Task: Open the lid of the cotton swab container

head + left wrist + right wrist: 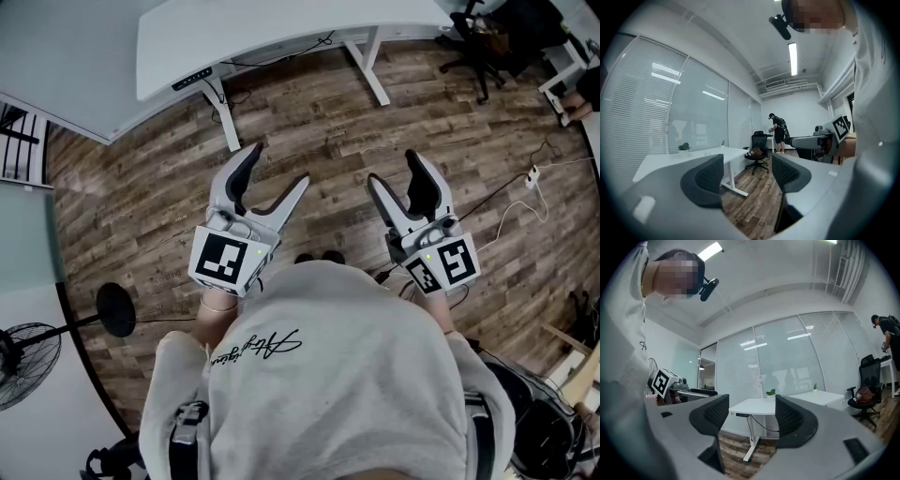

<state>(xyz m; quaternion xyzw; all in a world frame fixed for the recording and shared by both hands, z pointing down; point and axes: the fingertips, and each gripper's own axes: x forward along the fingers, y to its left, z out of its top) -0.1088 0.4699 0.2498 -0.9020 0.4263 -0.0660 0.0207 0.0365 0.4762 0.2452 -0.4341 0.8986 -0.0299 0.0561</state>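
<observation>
Black loopy writing sits on the grey top [255, 347], but it's too curly to read. The left cube [225, 258] & right cube [443, 264] show only b&w square patterns, no letters or nos.

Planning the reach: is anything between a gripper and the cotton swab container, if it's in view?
No container shows in any view, so that can't be judged. The left gripper and right gripper are open, empty, above brown wood-plank floor.

The floor [309, 141] is matt wood-grain plank.
</observation>
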